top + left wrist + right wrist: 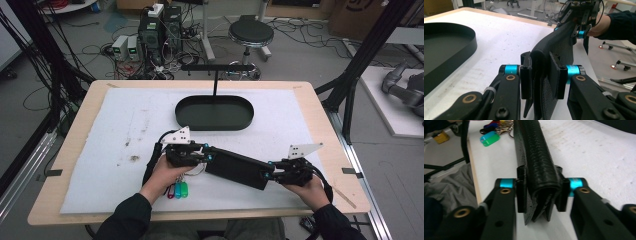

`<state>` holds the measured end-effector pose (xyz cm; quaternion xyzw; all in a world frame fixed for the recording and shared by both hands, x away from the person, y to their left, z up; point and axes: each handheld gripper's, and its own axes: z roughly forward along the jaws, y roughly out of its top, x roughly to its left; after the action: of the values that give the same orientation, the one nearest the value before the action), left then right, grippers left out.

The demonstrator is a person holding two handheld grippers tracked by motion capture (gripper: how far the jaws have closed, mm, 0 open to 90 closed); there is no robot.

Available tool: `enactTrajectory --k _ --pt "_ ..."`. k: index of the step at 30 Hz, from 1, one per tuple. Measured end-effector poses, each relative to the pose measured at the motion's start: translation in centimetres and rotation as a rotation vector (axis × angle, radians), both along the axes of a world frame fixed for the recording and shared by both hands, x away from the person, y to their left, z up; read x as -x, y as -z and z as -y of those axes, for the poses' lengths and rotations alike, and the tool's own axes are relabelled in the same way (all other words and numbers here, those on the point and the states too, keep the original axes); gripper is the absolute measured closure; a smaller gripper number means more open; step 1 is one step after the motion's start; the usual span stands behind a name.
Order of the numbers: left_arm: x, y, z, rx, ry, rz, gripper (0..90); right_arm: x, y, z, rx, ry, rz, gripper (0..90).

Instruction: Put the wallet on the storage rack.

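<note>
Robotics lab, cable tangles (95, 50) on grey floor, computer towers (161, 27), black frame struts (367, 45), stool (250, 34)

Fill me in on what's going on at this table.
A person holds a long black textured leather wallet between two handheld grippers: the left gripper is clamped on one end, the right gripper on the other. A bunch of keys with coloured tags lies by the left hand on the white mat. Farther back sits a black oval tray.

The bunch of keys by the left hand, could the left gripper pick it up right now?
Probably not as things stand: the left gripper is shut on one end of the black leather wallet, so its jaws are occupied. The bunch of keys lies close, beside the left hand.
</note>
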<state>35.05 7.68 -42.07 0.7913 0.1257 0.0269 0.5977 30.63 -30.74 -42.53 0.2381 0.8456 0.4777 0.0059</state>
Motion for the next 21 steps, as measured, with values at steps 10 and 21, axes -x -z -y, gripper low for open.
enactTrajectory --k 10,21 --pt "0.3 -0.3 -0.4 0.006 -0.035 0.009 70.5 0.3 -0.7 -0.4 0.004 -0.033 0.045 75.6" --pt "0.6 -2.2 -2.9 0.05 -0.21 -0.03 36.7 0.1 -2.5 -0.1 -0.013 0.007 0.117 76.0"
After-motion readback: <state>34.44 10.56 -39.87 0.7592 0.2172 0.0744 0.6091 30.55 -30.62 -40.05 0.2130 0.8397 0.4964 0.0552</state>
